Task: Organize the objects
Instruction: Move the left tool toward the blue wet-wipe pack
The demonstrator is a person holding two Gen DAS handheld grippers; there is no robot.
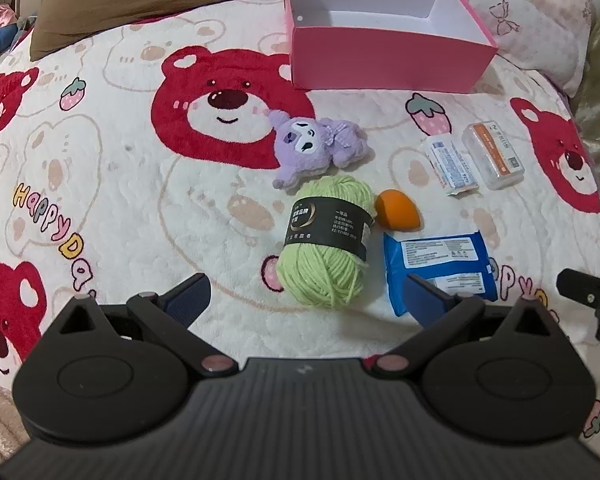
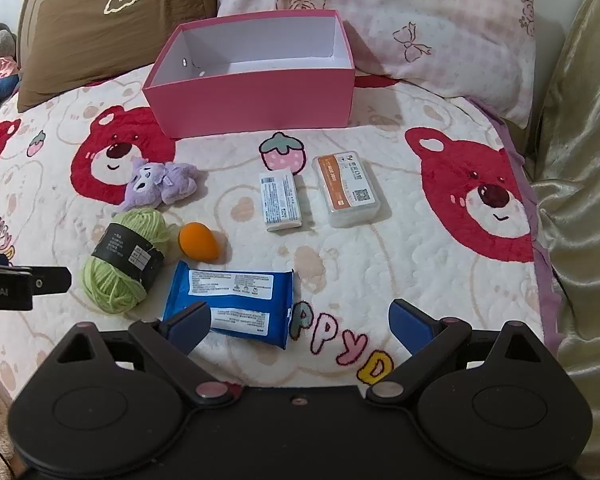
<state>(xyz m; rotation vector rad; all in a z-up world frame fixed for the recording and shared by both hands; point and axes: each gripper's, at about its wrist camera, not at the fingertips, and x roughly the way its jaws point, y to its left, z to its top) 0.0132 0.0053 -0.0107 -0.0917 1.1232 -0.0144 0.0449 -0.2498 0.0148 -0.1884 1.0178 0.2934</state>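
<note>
Nothing packed yet: box (image 1: pixel 384 56) empty, both grippers spread wide and holding nothing.
Left view: left gripper (image 1: pixel 306 300) hovers near the yarn (image 1: pixel 326 242), which lies well before the box; it looks soft and light, best pinched across its banded middle. Right view: right gripper (image 2: pixel 300 326) hovers by the wipes (image 2: pixel 236 300), before the box; probably floppy and slick.

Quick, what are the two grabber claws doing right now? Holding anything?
Left gripper: open, holding nothing, above the green yarn ball.
Right gripper: open, holding nothing, above the blue wipes packet.

Both grippers hovering with jaws spread wide.

The left gripper (image 1: pixel 306 300) and right gripper (image 2: pixel 300 322) are holding nothing between their blue pads (image 1: pixel 190 294), each pointing forward, side by side.
</note>
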